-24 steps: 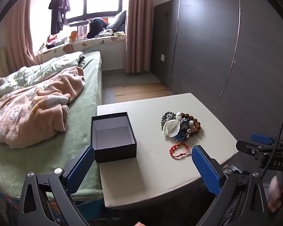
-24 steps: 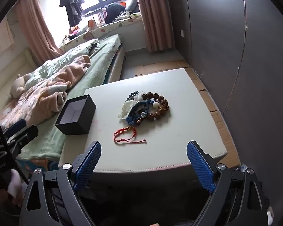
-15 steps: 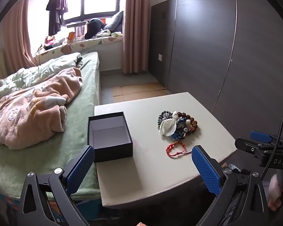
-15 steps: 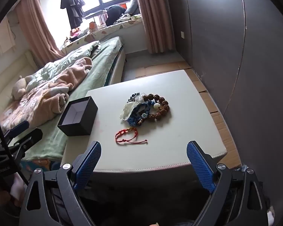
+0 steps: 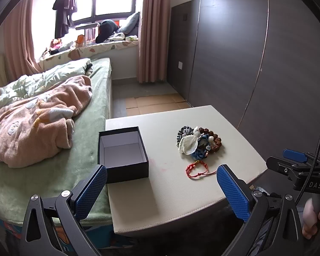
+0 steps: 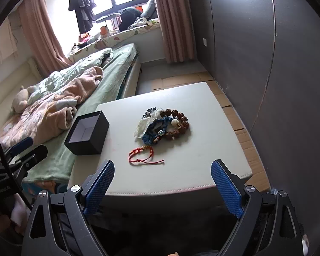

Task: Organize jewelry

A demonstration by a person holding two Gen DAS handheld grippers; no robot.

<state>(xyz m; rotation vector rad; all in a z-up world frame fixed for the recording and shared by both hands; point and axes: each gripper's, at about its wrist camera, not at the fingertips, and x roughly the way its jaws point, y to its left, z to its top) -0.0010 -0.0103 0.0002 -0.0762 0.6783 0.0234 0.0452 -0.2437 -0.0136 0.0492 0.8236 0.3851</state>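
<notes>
Beside the bed, a worktop (image 5: 138, 194) carries an empty black box (image 6: 86, 133), a bracelet heap (image 6: 163, 124) and, nearest, a red cord bracelet (image 6: 141, 155). Both tools, left (image 5: 161, 188) and right (image 6: 162, 184), gape empty; pinching the cord's knot should work best.

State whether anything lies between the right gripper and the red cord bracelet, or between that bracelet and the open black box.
Nothing visible does. Only bare table top separates the open right gripper from the red cord bracelet, and bracelet from open black box.

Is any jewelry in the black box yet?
No, the black box shows only its bare pale floor, while the red cord bracelet lies on the table.
</notes>
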